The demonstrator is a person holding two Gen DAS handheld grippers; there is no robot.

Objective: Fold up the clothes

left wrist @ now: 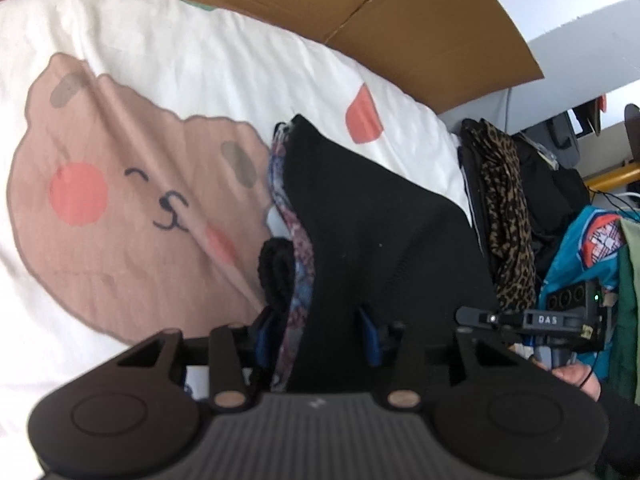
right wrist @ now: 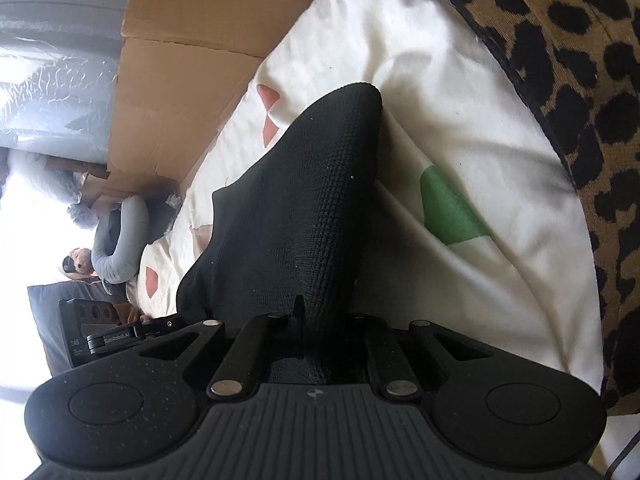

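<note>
While both grippers clamp it, the garment hangs lifted above the bed.

Garment: black knit garment (left wrist: 372, 240), fine ribbed weave, with a patterned blue-and-pink lining or second layer (left wrist: 298, 264) showing along its left edge in the left wrist view; whether that layer is a separate piece cannot be told.
Garment position: held above the white bedsheet (left wrist: 168, 60), rising to a peak away from each camera; in the right wrist view the fabric (right wrist: 304, 204) runs from the jaws up to a rounded end.
Left gripper (left wrist: 320, 340): jaws partly closed, the black fabric and patterned edge pinched between the blue pads (left wrist: 368, 336).
Right gripper (right wrist: 320, 340): jaws drawn in narrow, gripping a bunch of the black knit.
Bedsheet print: brown bear face (left wrist: 132, 200) with pink cheeks; coral and green shapes.
Adjacent items: leopard-print cloth (left wrist: 504, 208) just beside the bed edge; cardboard (left wrist: 400, 12) behind the bed.
Legible text: "DAS" on the other gripper's mount (left wrist: 548, 320); "DAS" and a partly readable "SenRobot.AI" on the mount (right wrist: 116, 338) in the right wrist view.
</note>
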